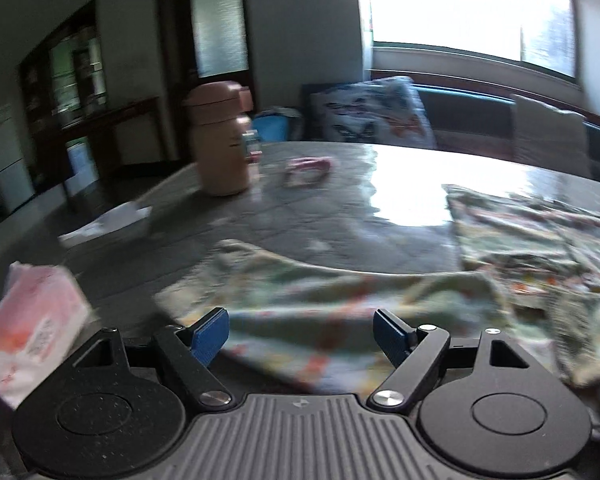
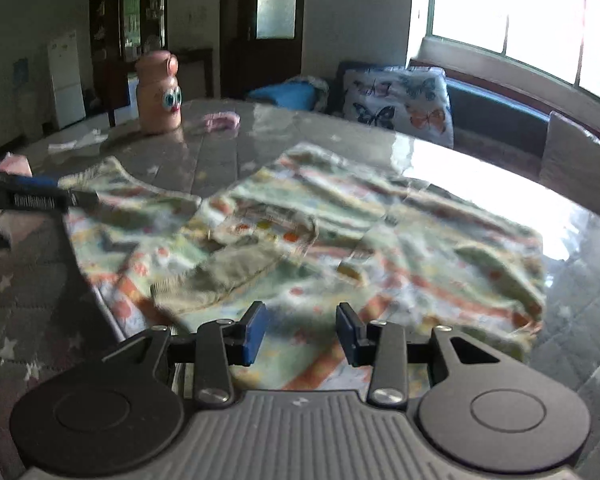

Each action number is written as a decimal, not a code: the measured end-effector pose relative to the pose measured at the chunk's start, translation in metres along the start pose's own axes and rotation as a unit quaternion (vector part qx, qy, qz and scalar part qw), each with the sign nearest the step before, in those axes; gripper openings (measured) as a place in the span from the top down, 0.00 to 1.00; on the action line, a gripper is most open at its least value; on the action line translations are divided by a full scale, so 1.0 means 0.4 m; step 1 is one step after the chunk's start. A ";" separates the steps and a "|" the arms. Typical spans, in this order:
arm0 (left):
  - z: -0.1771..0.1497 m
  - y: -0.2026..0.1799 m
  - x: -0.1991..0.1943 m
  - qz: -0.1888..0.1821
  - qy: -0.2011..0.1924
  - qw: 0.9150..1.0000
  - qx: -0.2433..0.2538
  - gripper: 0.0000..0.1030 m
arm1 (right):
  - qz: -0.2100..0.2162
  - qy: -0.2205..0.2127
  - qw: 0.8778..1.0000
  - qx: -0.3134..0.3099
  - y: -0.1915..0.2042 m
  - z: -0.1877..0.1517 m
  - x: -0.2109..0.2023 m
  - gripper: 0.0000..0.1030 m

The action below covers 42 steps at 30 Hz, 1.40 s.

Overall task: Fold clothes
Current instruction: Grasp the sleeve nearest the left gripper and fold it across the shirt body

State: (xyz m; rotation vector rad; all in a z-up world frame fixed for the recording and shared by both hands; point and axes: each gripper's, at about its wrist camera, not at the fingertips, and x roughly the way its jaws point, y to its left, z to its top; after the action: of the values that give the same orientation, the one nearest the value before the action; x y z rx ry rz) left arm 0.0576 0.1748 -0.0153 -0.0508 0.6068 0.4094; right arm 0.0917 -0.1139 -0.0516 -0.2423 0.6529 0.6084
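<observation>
- Pale green printed cotton-looking garment (image 2: 300, 232), with orange and yellow patches, lies spread but rumpled across the middle of the table (image 2: 220, 148); one sleeve-like flap reaches out toward the left side.
- Right gripper (image 2: 302, 334) hovers low at the near hem, fingers spread apart with nothing between them; the cloth is just beyond the tips.
- Left gripper (image 1: 300, 334) sits over that left flap, fingers also wide apart and holding nothing.
- Looks to me like the step in hand is getting a first grab on both sides. I'd pinch a single layer right at the edge, both sides level, and lift together so the fold lands straight; that bunched bit in the middle probably needs flattening first.
- Right wrist view gives you the whole garment plus the left gripper coming in from the side. Left wrist view only catches the flap and part of the body, but it shows a pink tissue pack (image 1: 32, 332) right by the left gripper, barely visible in the other view.
- Further back: a peach bottle (image 2: 158, 92) with cartoon eyes and a small pink thing (image 2: 222, 122), well apart from the cloth.
</observation>
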 end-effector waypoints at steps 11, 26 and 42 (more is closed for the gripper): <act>0.019 0.145 0.095 0.094 0.033 0.992 -0.076 0.27 | 0.007 -0.007 1.000 0.003 0.009 0.006 -0.014 0.62; 0.059 0.103 0.067 0.030 0.010 0.995 -0.094 0.92 | 0.009 -0.019 1.000 0.008 0.006 0.003 -0.053 0.62; 0.092 -0.287 -0.224 -0.246 -0.075 0.966 0.031 0.93 | -0.022 -0.037 0.993 0.112 -0.154 -0.038 -0.142 0.63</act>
State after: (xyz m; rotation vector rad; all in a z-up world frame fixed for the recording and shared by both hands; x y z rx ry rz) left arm 0.0555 0.0433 0.0574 -0.1073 0.4360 -0.0885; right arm 0.0854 -0.1948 -0.0261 -0.0244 0.6357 0.4939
